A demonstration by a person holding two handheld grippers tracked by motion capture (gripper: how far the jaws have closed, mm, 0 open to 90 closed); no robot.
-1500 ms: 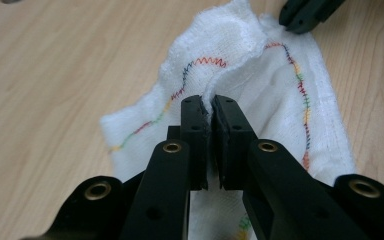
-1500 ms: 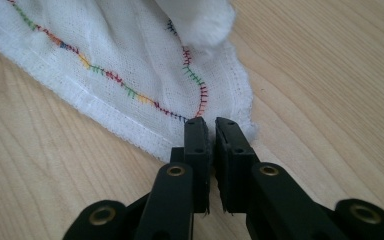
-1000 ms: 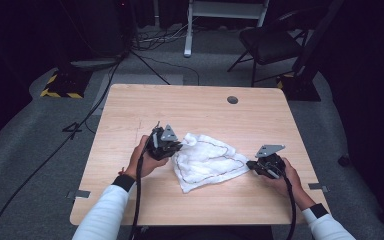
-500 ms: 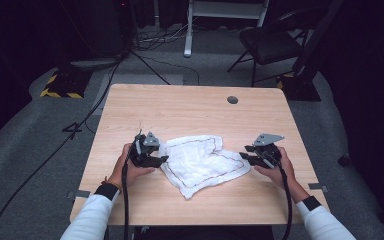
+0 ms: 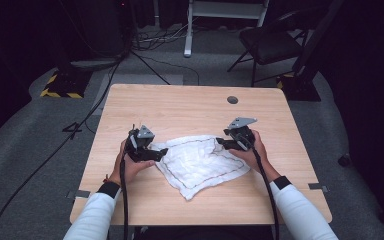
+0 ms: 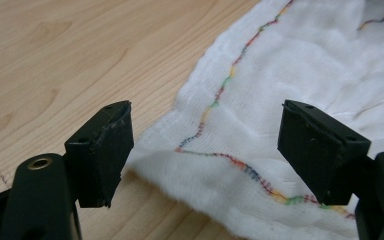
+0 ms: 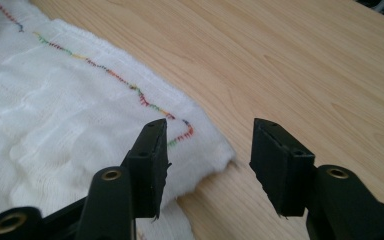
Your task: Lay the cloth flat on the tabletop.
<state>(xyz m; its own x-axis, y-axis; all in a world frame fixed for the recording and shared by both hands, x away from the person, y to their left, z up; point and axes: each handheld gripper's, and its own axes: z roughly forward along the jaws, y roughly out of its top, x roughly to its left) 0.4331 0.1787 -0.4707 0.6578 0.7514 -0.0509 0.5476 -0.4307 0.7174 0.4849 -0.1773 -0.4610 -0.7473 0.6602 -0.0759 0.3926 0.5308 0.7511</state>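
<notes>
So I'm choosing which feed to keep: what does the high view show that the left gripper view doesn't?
High view alone: both hands, the whole white cloth spread flat, the right tongs at its far corner, a chair and floor cables. Left gripper view alone: the left tongs open astride a cloth corner, with rainbow stitching legible. Both: cloth on the wooden table.

Lighting: table (image 5: 190, 107) evenly and brightly lit from above; surrounding floor and room dim to near black. Shadows: soft, short, beneath the left gripper (image 5: 161, 151) and right gripper (image 5: 220, 141). Glare: mild sheen on the wood beyond the jaws in the right gripper view. Focus: high view soft, low in detail; in both gripper views the white cloth (image 6: 300, 75) between the jaws is sharp, the jaw bases nearest the lens blurred.
</notes>
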